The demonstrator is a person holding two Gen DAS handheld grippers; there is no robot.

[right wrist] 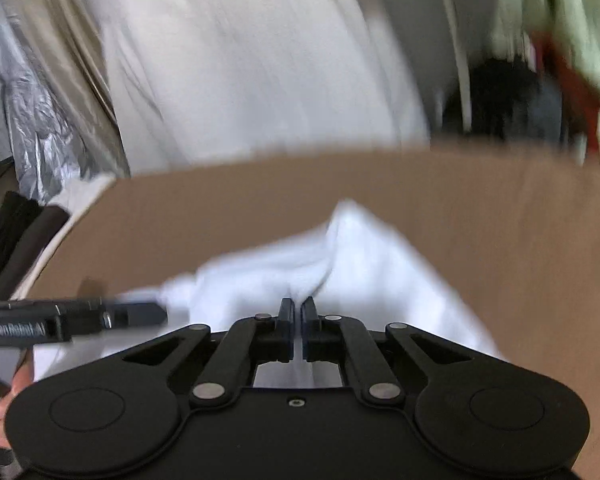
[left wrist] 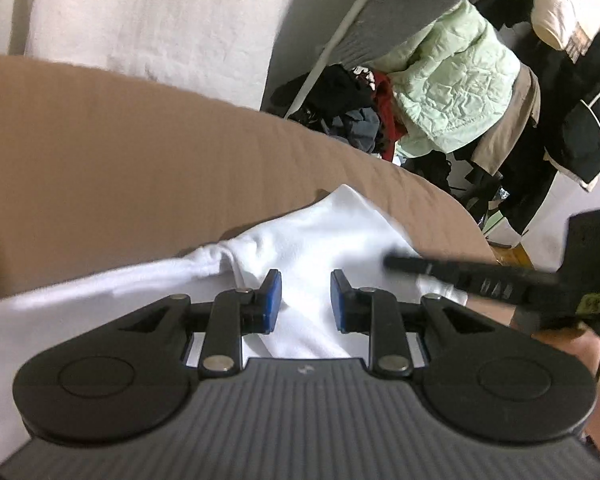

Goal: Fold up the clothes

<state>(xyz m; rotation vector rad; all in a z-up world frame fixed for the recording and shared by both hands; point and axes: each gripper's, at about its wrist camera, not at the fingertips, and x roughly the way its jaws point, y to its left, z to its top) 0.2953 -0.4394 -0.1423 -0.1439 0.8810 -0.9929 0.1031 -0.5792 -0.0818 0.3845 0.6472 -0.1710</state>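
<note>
Right now I'm working the shirt (left wrist: 308, 240) lying rumpled on the brown table (left wrist: 120, 160). Left gripper (left wrist: 306, 296) is hanging part-open over it, gripping nothing — likely repositioning. Right gripper (right wrist: 298, 312) is showing jaws closed; can't tell if cloth is pinched.

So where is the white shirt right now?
The white garment lies crumpled on the brown surface, just ahead of both grippers; in the left wrist view it is low in the middle, with the clothes pile beyond the surface's edge.
</note>
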